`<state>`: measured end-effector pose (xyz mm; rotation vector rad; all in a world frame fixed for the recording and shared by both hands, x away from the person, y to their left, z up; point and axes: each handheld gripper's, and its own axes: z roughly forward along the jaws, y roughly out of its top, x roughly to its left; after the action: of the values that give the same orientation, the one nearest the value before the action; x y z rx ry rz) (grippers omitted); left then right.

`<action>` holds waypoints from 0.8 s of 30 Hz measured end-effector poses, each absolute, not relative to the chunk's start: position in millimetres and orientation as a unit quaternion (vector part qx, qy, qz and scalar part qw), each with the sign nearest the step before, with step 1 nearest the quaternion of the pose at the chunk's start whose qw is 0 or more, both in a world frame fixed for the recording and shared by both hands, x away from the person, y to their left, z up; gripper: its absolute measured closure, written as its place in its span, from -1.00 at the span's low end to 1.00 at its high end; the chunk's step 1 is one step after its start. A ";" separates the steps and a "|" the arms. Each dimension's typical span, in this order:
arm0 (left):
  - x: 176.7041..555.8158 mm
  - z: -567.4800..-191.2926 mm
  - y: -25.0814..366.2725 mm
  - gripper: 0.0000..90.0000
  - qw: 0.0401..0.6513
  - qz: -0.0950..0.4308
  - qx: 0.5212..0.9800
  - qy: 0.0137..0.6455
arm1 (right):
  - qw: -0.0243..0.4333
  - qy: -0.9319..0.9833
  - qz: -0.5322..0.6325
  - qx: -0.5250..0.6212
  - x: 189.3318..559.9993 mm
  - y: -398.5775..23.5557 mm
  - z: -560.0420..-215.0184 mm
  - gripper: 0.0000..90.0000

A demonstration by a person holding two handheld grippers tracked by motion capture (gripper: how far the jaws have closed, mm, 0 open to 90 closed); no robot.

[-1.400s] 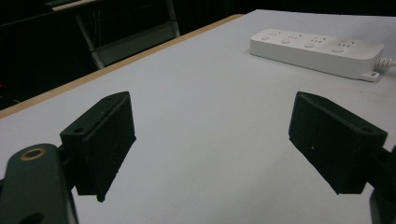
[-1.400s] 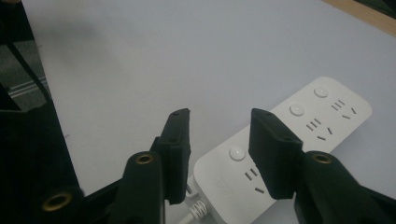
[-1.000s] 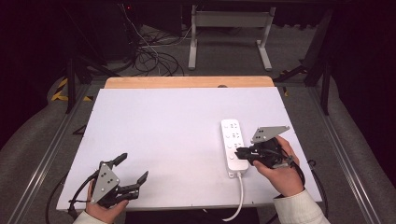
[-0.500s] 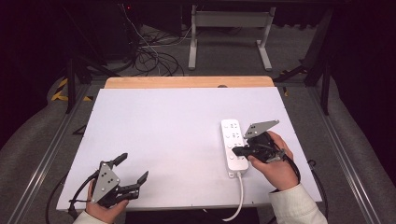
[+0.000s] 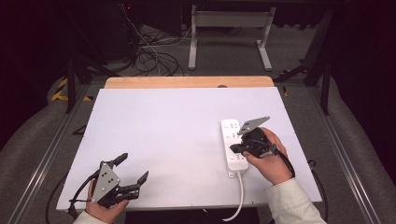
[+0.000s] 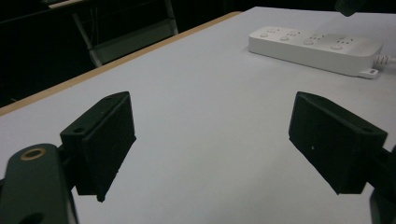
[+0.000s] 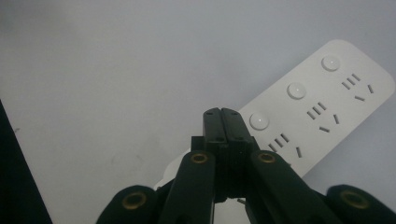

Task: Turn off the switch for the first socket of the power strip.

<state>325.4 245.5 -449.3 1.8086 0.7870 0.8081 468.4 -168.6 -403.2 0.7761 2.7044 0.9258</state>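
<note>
From the high view, the white power strip lies on the right half of the white worktop, cord trailing off the near edge. The right claw sits right over the strip, while the left claw hangs at the near left corner, well apart from it. In the left gripper view the jaws are spread wide, with the strip far off. In the right gripper view the jaws are pressed together, tips over the strip beside one round button.
</note>
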 end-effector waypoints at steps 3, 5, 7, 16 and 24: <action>325.8 -449.2 245.8 -0.67 0.483 0.333 0.743 0.323 | 0.088 0.910 0.306 0.264 471.1 -167.8 -406.4 1.00; 325.7 -449.4 245.7 -0.67 0.483 0.331 0.743 0.324 | 0.086 0.912 0.302 0.264 472.8 -167.1 -408.6 1.00; 325.8 -449.3 245.8 -0.67 0.483 0.333 0.743 0.323 | 0.085 0.913 0.295 0.267 474.0 -166.1 -410.8 1.00; 325.6 -449.6 245.6 -0.67 0.480 0.332 0.744 0.325 | 0.076 0.920 0.272 0.270 479.6 -162.0 -418.8 1.00; 325.6 -449.6 245.4 -0.67 0.480 0.331 0.745 0.324 | 0.068 0.926 0.255 0.271 482.1 -158.2 -425.9 1.00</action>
<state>325.6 245.4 -449.6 1.8161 0.7914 0.8076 482.1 -158.2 -425.9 0.8151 2.7889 0.7666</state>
